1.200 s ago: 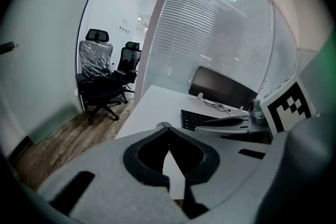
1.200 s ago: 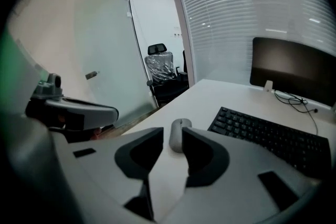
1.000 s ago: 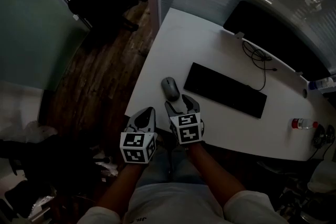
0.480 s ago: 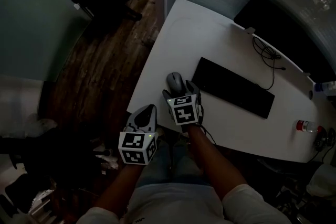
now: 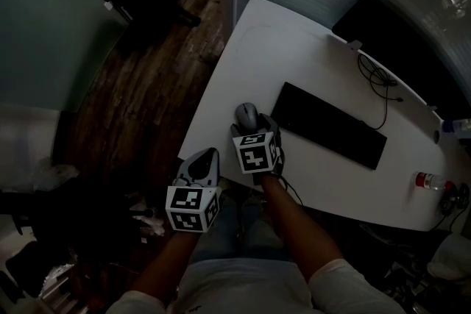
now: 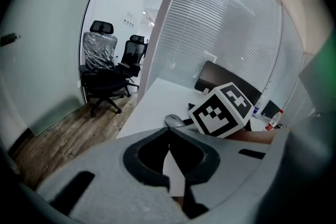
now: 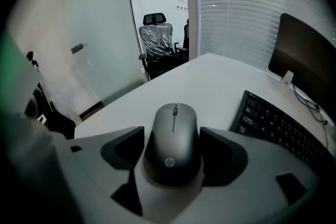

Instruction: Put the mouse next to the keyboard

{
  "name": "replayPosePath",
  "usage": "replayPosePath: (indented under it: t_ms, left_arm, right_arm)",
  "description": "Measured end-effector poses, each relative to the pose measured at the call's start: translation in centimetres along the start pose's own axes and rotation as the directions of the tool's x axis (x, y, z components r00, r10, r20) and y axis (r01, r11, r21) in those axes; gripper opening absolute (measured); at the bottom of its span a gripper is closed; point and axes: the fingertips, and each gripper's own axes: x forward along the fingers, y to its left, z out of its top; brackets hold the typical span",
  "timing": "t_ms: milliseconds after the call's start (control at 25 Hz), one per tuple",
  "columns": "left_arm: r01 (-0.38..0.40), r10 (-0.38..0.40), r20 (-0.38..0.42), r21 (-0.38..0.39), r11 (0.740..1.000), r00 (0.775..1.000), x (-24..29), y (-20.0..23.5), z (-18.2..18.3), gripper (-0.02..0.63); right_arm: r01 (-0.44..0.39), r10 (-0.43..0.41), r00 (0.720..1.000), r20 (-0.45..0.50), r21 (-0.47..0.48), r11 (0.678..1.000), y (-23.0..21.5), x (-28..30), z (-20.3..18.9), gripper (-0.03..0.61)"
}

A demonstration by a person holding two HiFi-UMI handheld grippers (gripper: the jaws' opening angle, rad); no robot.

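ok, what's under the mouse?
The white desk: the mouse sits flat on it. Nothing else shows beneath it, though its underside and rear edge are covered. The right tongs straddle it, jaws closing with the mouse between them.

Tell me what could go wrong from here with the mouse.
1. The right gripper is closing its jaws with the mouse between them; its rounded sides might slip forward out of the pinch.
2. The keyboard lies close beside the right jaw, so a sideways move may bump it.
3. The mouse sits not far from the edge of the table; a shove could send it off.
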Motion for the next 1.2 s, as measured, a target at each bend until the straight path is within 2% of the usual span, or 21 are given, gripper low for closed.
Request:
replayPosePath:
  t_ms: [40, 120, 480, 680, 760, 1040, 1200]
  left_arm:
    - [0.000, 0.000, -0.001, -0.001, 1.000, 1.000, 0.0, 0.0, 0.0, 0.006]
    - [-0.001, 0.001, 0.001, -0.004, 1.000, 1.000, -0.1, 0.0, 0.0, 0.006]
    - [-0.010, 0.010, 0.007, -0.006, 1.000, 1.000, -0.5, 0.1, 0.1, 0.006]
    - [-0.005, 0.005, 0.014, 0.000, 1.000, 1.000, -0.5, -0.4, 0.3, 0.006]
    - [0.001, -0.001, 0.014, 0.006, 1.000, 1.000, -0.7, -0.8, 0.4, 0.006]
    - [-0.021, 0.020, 0.025, 0.040, 0.999, 1.000, -2.8, -1.5, 1.2, 0.006]
    - [-0.041, 0.040, 0.033, 0.051, 0.998, 0.999, -4.3, -1.7, 1.3, 0.006]
  right_arm:
    - [0.000, 0.000, 1.000, -0.005, 0.001, 1.000, 0.0, 0.0, 0.0, 0.306]
    - [-0.002, 0.002, 1.000, -0.011, 0.003, 1.000, -0.1, -0.1, 0.0, 0.298]
    - [-0.010, 0.011, 1.000, -0.016, 0.055, 0.998, -0.5, -0.4, 0.0, 0.291]
    - [-0.015, 0.014, 1.000, 0.017, 0.064, 0.998, -0.3, -2.0, 0.8, 0.291]
    - [-0.028, 0.026, 0.999, 0.024, 0.088, 0.996, 0.1, -3.1, 0.9, 0.291]
    - [-0.050, 0.045, 0.997, 0.065, 0.077, 0.996, 0.9, -8.8, 2.7, 0.291]
    - [-0.042, 0.036, 0.997, 0.072, 0.090, 0.995, 0.9, -11.3, 2.4, 0.291]
